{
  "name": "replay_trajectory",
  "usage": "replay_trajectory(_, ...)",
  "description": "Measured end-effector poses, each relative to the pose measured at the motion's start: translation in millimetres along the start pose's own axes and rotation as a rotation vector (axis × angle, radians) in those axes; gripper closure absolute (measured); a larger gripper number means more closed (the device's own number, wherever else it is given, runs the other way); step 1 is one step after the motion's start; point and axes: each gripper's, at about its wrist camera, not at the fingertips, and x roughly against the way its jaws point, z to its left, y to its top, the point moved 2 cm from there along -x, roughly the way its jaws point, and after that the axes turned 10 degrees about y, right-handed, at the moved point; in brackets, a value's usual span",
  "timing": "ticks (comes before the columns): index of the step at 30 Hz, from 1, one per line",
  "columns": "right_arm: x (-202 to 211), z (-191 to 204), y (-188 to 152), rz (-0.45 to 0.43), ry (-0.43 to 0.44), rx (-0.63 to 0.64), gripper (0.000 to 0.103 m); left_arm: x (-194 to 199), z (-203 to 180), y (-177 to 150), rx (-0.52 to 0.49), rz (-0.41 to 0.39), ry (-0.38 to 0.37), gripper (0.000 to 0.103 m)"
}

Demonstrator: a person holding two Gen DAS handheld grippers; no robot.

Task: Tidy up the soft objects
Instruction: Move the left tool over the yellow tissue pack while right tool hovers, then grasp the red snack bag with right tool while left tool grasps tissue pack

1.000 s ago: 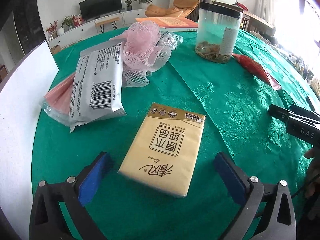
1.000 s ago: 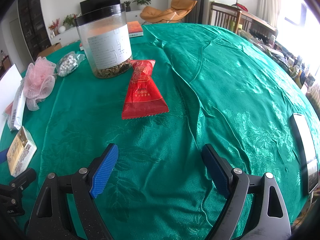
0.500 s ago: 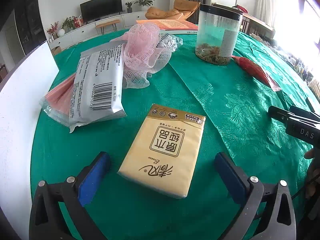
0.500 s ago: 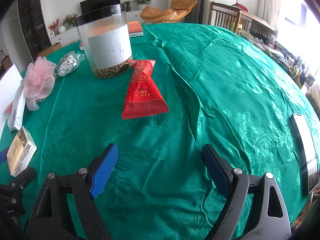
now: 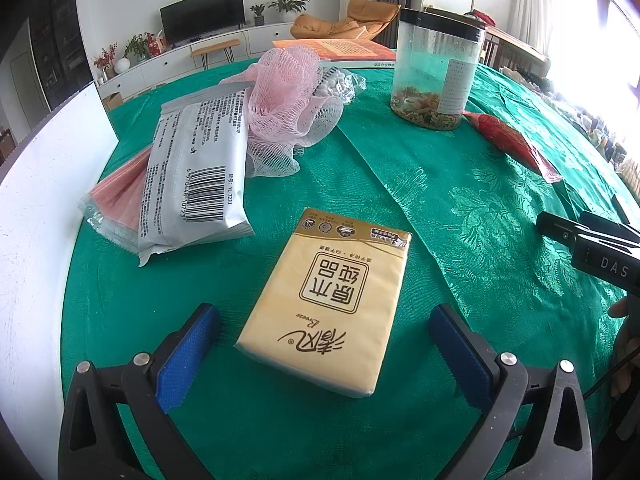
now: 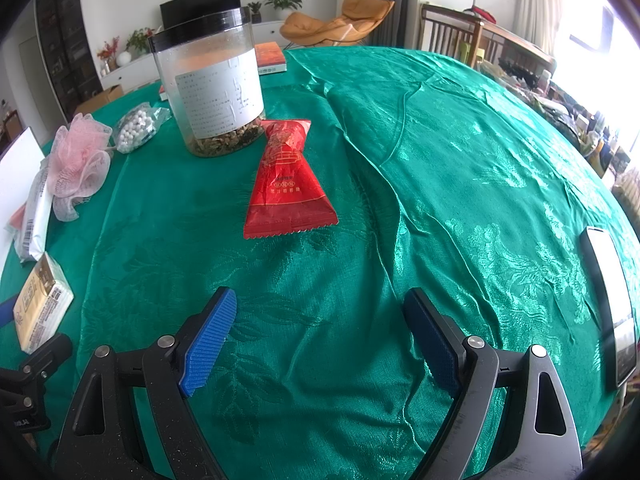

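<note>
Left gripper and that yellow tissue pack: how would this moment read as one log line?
left gripper: open, straddling tissue pack, not touching | right gripper: open, empty, over tablecloth | tissue pack: flat

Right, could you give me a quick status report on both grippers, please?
Left gripper open, straddling the yellow tissue pack, not gripping. Right gripper open, empty, over bare green tablecloth. Red snack packet ahead of it; nothing in the way.
</note>
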Motion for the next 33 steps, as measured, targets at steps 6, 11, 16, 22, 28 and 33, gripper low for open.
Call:
replay_trajectory(6, 0, 0, 0, 0.000, 0.000, 0.000, 0.015, 0, 0, 0, 0.000, 0.000, 0.000, 0.000)
replay_trajectory(11, 0, 0, 0, 0.000, 0.000, 0.000, 0.015, 0, 0, 0, 0.000, 0.000, 0.000, 0.000)
replay_trajectory(16, 0, 0, 0, 0.000, 0.000, 0.000, 0.015, 0, 0, 0, 0.000, 0.000, 0.000, 0.000)
replay_trajectory(22, 0, 0, 0, 0.000, 0.000, 0.000, 0.015, 0, 0, 0, 0.000, 0.000, 0.000, 0.000)
replay_trajectory(28, 20, -27, 11, -0.090, 0.116, -0.156, 0.017, 4, 0, -2, -0.064, 0.058, -0.018, 0.000)
replay_trajectory(33, 15, -40, 61, -0.063, 0.142, -0.164, 0.017, 8, -2, 1, -0.089, 0.046, -0.022, 0.003)
